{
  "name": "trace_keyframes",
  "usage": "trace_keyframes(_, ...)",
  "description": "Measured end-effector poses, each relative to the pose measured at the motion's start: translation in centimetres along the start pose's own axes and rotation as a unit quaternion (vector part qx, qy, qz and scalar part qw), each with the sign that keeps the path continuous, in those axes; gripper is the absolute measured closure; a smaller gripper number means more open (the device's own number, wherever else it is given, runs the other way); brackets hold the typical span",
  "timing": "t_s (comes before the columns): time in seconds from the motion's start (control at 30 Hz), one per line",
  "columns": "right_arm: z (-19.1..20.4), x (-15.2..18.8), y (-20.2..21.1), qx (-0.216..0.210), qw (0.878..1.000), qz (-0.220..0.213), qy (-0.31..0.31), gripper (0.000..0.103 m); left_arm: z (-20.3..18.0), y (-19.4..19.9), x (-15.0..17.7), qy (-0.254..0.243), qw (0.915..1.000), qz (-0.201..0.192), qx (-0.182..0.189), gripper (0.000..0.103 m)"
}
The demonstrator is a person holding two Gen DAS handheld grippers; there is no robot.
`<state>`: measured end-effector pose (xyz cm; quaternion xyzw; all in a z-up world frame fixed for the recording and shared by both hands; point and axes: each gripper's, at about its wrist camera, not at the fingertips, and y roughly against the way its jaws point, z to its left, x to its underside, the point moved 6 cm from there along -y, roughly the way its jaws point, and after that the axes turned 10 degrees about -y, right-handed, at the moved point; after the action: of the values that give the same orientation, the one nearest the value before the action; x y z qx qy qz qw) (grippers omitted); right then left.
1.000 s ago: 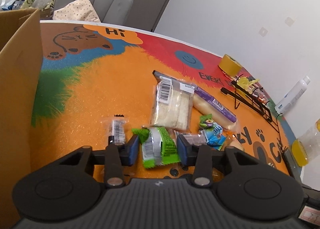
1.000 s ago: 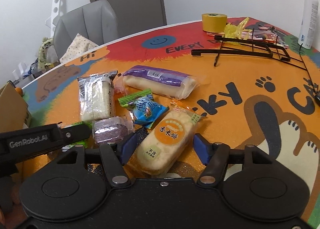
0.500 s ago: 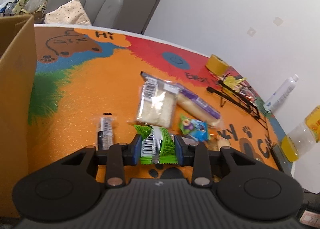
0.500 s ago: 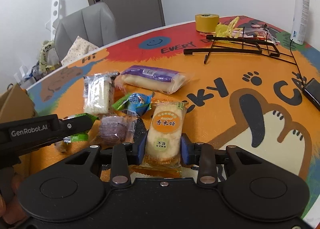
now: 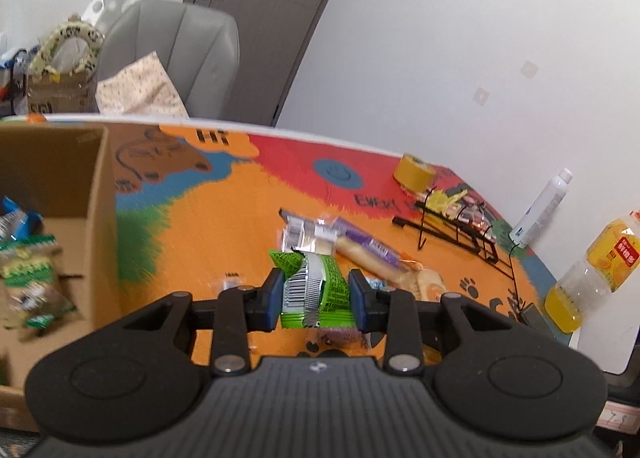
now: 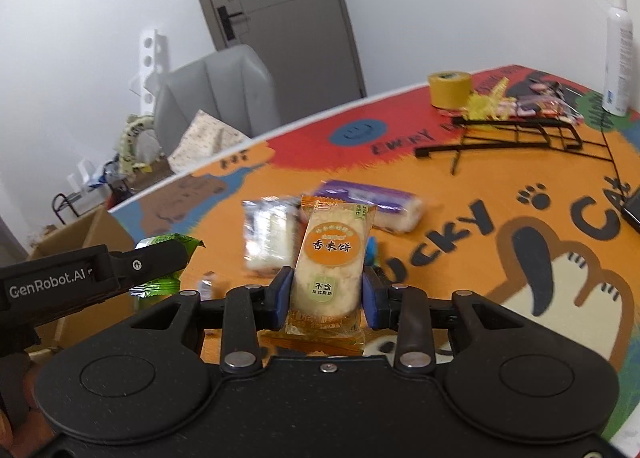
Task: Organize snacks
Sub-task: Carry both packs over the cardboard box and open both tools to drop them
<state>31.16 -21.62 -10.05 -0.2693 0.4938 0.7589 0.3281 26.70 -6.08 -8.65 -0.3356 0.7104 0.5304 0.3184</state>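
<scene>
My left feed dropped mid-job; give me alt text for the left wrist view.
The left gripper is shut on a green foil snack packet, held above the orange cartoon-print tabletop. An open cardboard box holding snack bags stands at left; more wrapped snacks lie ahead.

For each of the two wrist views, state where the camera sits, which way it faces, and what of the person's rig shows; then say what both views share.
Left wrist: sits on the left gripper, looks forward and down over the table; its jaws clamp a green snack packet, cardboard box on the left.
Right wrist: sits on the right gripper, same heading; its jaws clamp a rice cracker packet, with the left gripper showing at the left edge.
Shared: purple-wrapped roll, yellow tape roll, black wire rack, grey chair.
</scene>
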Motion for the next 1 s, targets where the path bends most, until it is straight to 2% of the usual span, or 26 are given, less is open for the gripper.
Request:
trace_keyframes(0.27, 2.8, -0.3, 0.4, -0.039, 0.999, 0.0, 0.014, 0.069, 1.5, 2.7, -1.0, 0.01, 0.9996, -0.018, -0.02, 0.07)
trace_keyframes(0.47, 5.5, -0.1, 0.6, -0.07, 0.997, 0.004, 0.029, 0.069, 3.9, 4.4, -0.6, 0.04, 0.9984, -0.015, -0.038, 0.07)
trace_keyframes(1.0, 12.1, 1.1, -0.1, -0.134, 0.989, 0.023, 0.06, 0.069, 10.9, 9.6, -0.5, 0.074, 0.9897, -0.039, -0.116, 0.07)
